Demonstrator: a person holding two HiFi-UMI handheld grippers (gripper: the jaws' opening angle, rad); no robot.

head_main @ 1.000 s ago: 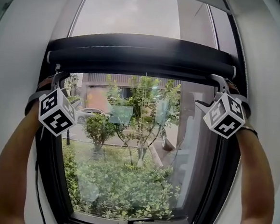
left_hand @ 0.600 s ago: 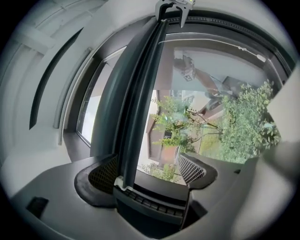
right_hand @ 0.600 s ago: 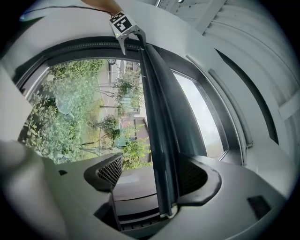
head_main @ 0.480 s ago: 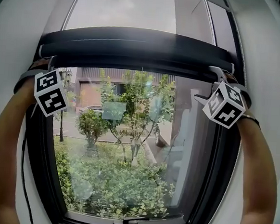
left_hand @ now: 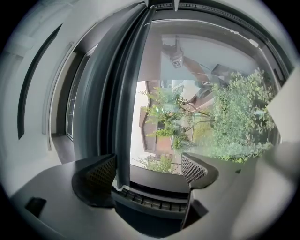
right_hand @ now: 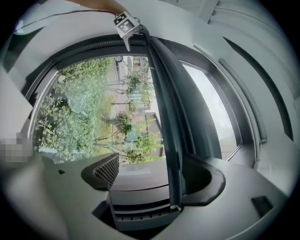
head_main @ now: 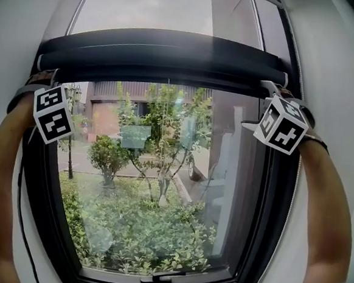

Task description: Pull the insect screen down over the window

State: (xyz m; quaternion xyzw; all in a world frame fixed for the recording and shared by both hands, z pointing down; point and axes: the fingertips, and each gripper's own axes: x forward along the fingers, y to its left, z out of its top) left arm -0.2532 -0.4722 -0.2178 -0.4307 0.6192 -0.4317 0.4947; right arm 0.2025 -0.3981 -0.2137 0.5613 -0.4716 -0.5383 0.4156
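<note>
Insect screen's pull bar (head_main: 165,57) is sitting high across the window (head_main: 155,185), with a claw reaching to each end.
Left claw (left_hand: 149,165) and right claw (right_hand: 152,173) are both standing with jaws apart, having just been opening. The bar is running between each pair, close beside one jaw and clear of the other, so neither is clamping it. Working both ends is likely keeping the bar level, and most of the pull is seemingly remaining.

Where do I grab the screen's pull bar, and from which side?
Grip the thin lower lip of the pull bar near both ends, coming in from the room side; it runs level across the window, so paired grips should pull evenly. Left tongs and right tongs, just opened wider, straddle it without clamping.
</note>
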